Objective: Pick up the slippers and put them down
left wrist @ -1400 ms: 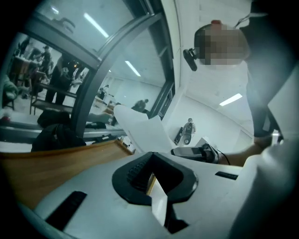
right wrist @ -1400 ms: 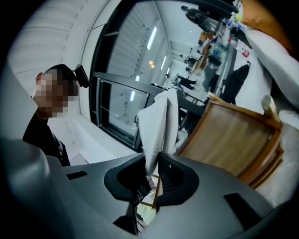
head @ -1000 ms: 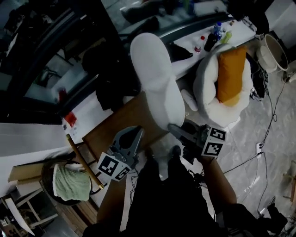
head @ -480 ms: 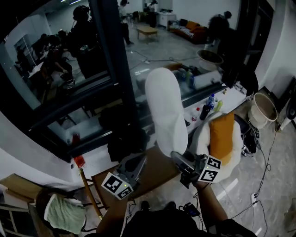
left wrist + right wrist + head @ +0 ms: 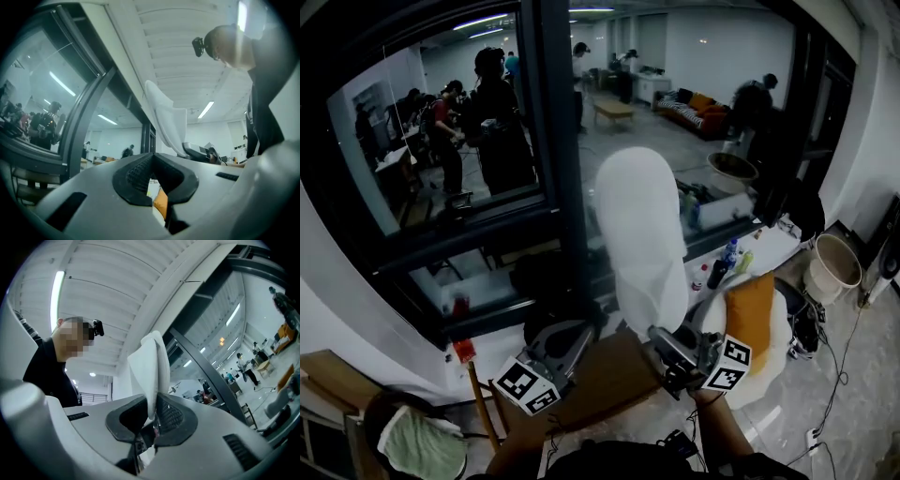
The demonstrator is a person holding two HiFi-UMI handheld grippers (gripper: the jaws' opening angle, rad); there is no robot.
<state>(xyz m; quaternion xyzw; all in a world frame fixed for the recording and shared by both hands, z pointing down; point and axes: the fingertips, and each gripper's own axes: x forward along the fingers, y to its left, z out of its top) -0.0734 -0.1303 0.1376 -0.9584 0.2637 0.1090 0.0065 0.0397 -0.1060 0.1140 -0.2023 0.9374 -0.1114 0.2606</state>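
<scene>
A long white slipper [image 5: 642, 234] stands upright in the air in front of the dark window frame. My right gripper [image 5: 664, 339] grips its lower end, and its jaws are closing on the thin white edge [image 5: 150, 366]. In the right gripper view, my right gripper [image 5: 152, 417] has the slipper's fabric between its pads. My left gripper [image 5: 574, 335] is held up beside it on the left, with nothing in it. In the left gripper view, my left gripper [image 5: 152, 157] has its tips together, and the slipper [image 5: 164, 119] rises to the right of them.
A brown table [image 5: 600, 380] lies below the grippers. At the right is a white round cushion seat [image 5: 773, 361] with an orange pillow [image 5: 752, 309], bottles [image 5: 727, 258] and a white bucket [image 5: 832, 267]. At the lower left sits a basket with a green cloth [image 5: 422, 448].
Both grippers have risen, and the slipper has gone up with the right one. The head view has tilted up, so the window and the room beyond now fill the frame.
</scene>
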